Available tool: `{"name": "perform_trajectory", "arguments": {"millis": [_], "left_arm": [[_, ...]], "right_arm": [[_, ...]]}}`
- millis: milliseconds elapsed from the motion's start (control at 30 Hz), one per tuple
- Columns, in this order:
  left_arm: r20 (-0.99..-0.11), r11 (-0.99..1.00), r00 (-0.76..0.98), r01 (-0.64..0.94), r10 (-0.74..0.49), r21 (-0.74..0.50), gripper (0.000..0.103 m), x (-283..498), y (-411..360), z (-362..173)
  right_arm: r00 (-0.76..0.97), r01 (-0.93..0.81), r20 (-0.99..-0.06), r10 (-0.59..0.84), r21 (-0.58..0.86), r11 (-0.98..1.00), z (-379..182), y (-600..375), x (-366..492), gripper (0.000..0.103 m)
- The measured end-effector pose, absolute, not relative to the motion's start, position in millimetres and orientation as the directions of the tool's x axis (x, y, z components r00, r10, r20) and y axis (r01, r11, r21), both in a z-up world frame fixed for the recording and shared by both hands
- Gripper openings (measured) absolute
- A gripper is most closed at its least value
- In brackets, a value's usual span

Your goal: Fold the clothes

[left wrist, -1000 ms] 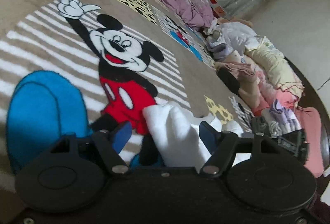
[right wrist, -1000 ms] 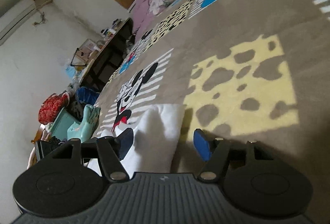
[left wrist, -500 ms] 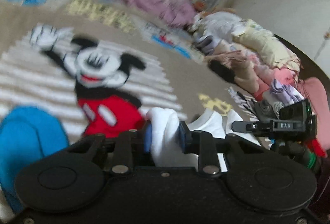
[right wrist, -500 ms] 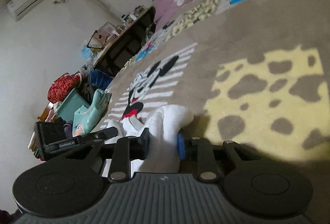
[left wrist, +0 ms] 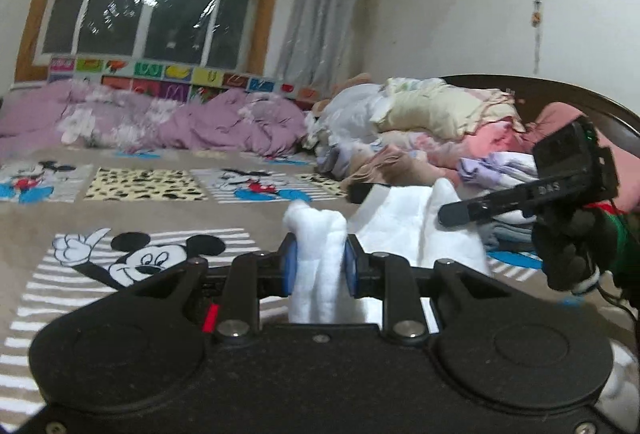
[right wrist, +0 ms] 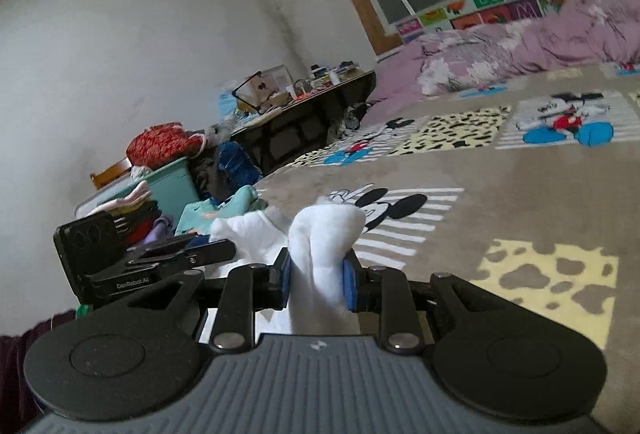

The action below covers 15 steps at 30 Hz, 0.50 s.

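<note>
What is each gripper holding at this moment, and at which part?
Left gripper and right gripper each pinch a bunched edge of the white fleecy garment; which part cannot be told.

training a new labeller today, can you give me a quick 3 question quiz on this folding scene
1. True or false: the left gripper is open and empty.
2. What colour is the garment pinched in the right gripper?
3. The clothes pile in the left wrist view lies: A) left of the blanket, B) at its right edge, C) on the floor.

Key: 1 false, it is shut on the garment; 2 white; 3 B.
</note>
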<state>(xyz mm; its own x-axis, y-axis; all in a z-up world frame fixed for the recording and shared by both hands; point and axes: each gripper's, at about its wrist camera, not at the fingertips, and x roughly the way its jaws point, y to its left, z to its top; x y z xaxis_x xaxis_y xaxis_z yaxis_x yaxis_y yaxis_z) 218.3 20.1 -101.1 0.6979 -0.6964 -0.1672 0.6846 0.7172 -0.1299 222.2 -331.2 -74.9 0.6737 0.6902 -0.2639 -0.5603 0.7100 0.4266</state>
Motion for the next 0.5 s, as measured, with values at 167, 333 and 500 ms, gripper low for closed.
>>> {"name": "perform_trajectory", "arguments": {"millis": [167,333,500], "left_arm": [[-0.171,0.693,0.673,0.713,-0.720,-0.108,0.022,188.1,25.1,-92.1],[-0.196,0.673,0.653,0.737,-0.732,-0.060,0.022,149.2,22.6,-87.9],[-0.256,0.662,0.648,0.748,-0.717,0.040,0.023,111.2,11.9,-88.8]], "right_arm": [[0.676,-0.555,-0.268,0.686,0.427,0.714,-65.1,-331.4,192.2,0.027],[0.670,-0.554,-0.314,0.673,0.392,0.735,-58.4,-324.5,158.4,0.027],[0.658,-0.556,-0.375,0.653,0.343,0.757,-56.1,-315.4,127.2,0.027]]}}
